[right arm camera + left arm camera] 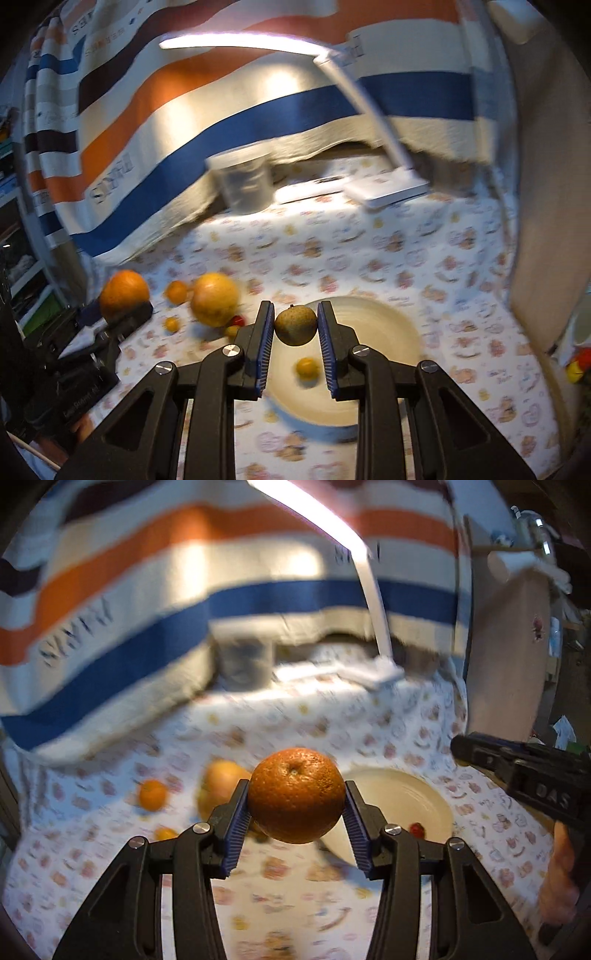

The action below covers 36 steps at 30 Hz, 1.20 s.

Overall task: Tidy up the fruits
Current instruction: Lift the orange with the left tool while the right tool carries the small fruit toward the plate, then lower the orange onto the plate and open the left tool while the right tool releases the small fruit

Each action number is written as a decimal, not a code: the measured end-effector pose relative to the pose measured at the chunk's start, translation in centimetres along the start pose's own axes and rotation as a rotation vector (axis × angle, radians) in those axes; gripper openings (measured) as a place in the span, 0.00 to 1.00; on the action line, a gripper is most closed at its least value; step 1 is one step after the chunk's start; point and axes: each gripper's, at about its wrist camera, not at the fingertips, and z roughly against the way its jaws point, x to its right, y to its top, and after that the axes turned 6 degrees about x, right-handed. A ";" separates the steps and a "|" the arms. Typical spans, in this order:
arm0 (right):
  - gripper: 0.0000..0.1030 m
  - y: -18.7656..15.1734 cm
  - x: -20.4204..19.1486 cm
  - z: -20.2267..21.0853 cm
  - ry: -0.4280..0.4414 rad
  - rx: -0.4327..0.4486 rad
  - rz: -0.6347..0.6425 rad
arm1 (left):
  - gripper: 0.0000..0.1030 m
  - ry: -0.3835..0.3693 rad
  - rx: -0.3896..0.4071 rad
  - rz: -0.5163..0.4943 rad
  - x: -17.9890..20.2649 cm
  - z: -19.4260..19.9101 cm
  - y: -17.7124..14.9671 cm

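My left gripper (295,792) is shut on a large orange (295,797), held above the patterned tablecloth. From the right wrist view the same orange (123,293) shows at the left. My right gripper (295,314) is shut on a small brownish-green round fruit (295,328), held over a cream plate (380,325). A small orange fruit (307,368) lies on that plate. On the cloth left of the plate (410,797) lie a big yellow-orange fruit (215,299), a mandarin (176,291), a tiny orange fruit (171,324) and a small red piece (238,319).
A white desk lamp (388,188) and a grey cup (245,181) stand at the back, in front of a striped blanket (221,110). A beige panel (543,221) closes the right side. A shelf (22,258) stands at the far left.
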 end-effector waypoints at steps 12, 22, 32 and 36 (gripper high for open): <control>0.24 -3.0 4.3 -4.3 -0.078 -0.121 -0.094 | 0.46 -0.059 -0.238 0.048 1.7 -9.2 -3.5; 0.24 -4.5 4.7 -6.4 -0.086 -0.189 -0.102 | 0.46 -0.166 -0.211 0.035 1.9 -9.2 -4.5; 0.24 -5.4 6.4 -7.9 -0.104 -0.306 -0.170 | 0.46 -0.151 -0.255 0.001 3.0 -10.5 -5.0; 0.24 -5.9 6.9 -8.7 -0.129 -0.353 -0.185 | 0.46 -0.152 -0.277 0.007 2.9 -10.7 -5.3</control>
